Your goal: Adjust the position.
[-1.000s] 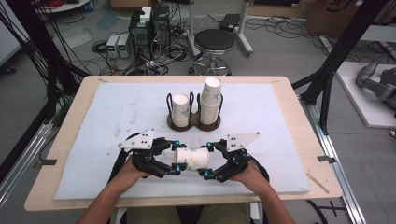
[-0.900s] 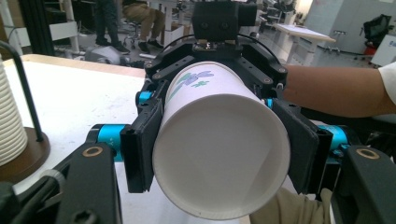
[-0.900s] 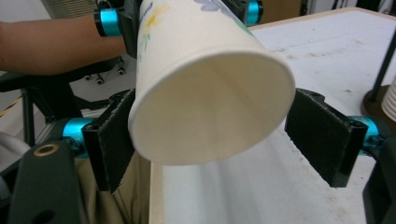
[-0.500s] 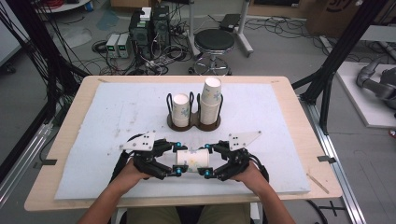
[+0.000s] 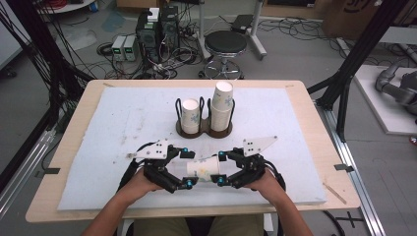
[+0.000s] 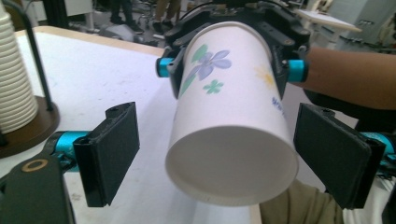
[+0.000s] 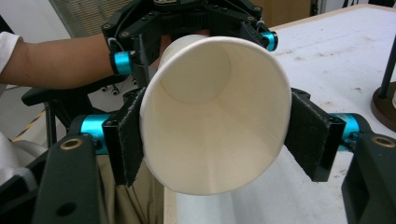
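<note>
We hold a white, flower-printed paper cup point(image 5: 203, 167) sideways above the near table edge. Right gripper point(image 7: 212, 140) pads clamp its wide rim; left gripper point(image 6: 224, 154) jaws stand apart, flanking the cup's narrower end.

Both black grippers, left gripper point(image 5: 187, 168) and right gripper point(image 5: 220, 168), carry cyan knobs, grey plates, trailing cables.
</note>
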Motion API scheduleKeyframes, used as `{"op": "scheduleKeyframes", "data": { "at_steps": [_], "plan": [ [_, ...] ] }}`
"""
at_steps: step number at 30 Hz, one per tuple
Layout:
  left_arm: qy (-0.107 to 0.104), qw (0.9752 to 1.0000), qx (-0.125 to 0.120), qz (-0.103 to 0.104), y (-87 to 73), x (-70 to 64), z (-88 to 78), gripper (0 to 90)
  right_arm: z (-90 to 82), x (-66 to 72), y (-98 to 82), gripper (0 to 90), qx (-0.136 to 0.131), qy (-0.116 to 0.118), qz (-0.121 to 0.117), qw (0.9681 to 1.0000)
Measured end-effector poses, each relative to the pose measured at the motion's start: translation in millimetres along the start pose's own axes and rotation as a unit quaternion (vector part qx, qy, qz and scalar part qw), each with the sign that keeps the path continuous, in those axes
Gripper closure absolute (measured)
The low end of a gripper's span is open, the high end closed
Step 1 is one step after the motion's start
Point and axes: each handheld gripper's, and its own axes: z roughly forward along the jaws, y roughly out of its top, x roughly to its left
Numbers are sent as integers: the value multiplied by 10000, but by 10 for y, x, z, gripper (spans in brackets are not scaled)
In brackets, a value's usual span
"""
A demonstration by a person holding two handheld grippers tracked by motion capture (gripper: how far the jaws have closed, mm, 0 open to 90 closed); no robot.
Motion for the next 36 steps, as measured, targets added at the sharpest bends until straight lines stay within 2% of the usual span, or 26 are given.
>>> {"op": "scheduleKeyframes", "data": {
  "at_steps": [5, 8, 10, 12, 19, 24, 28, 29, 30, 31, 32, 33, 34, 35, 36],
  "plan": [
    [152, 9998, 121, 20, 6, 14, -45, 148, -19, 1, 13, 291, 93, -163, -14, 9998],
    [246, 9996, 153, 27, 12, 23, -69, 147, -13, 18, 47, 291, 355, -342, -52, 9988],
    [307, 9993, 204, 51, 18, 24, -79, 148, -7, 26, 58, 291, 418, -383, -65, 9984],
    [316, 9992, 232, 73, 26, 23, -90, 147, 16, 46, 94, 291, 554, -459, -169, 9973],
    [314, 9984, 400, 244, 62, -2, -114, 149, 32, 75, 179, 291, 862, -619, -295, 9939],
    [372, 9969, 572, 392, 80, -14, -105, 149, 21, 63, 257, 291, 1054, -724, -415, 9909],
    [397, 9960, 674, 427, 78, -17, -92, 150, 26, 73, 365, 291, 1328, -799, -604, 9861],
    [393, 9958, 697, 439, 78, -18, -90, 150, 30, 74, 393, 291, 1419, -811, -672, 9843],
    [409, 9954, 728, 461, 79, -19, -89, 150, 53, 78, 447, 291, 1583, -843, -787, 9806],
    [409, 9952, 751, 470, 81, -20, -84, 150, 53, 78, 447, 291, 1583, -843, -787, 9806],
    [423, 9949, 777, 478, 85, -22, -82, 150, 66, 84, 476, 291, 1695, -827, -814, 9787],
    [419, 9947, 796, 493, 91, -25, -78, 151, 104, 89, 531, 291, 1903, -840, -955, 9735],
    [419, 9947, 796, 493, 91, -25, -78, 151, 104, 89, 531, 291, 1903, -840, -955, 9735],
    [423, 9944, 825, 498, 92, -28, -74, 152, 147, 105, 586, 291, 2121, -841, -1050, 9679],
    [423, 9944, 825, 498, 92, -28, -74, 152, 147, 105, 586, 291, 2121, -841, -1050, 9679]
  ]
}}
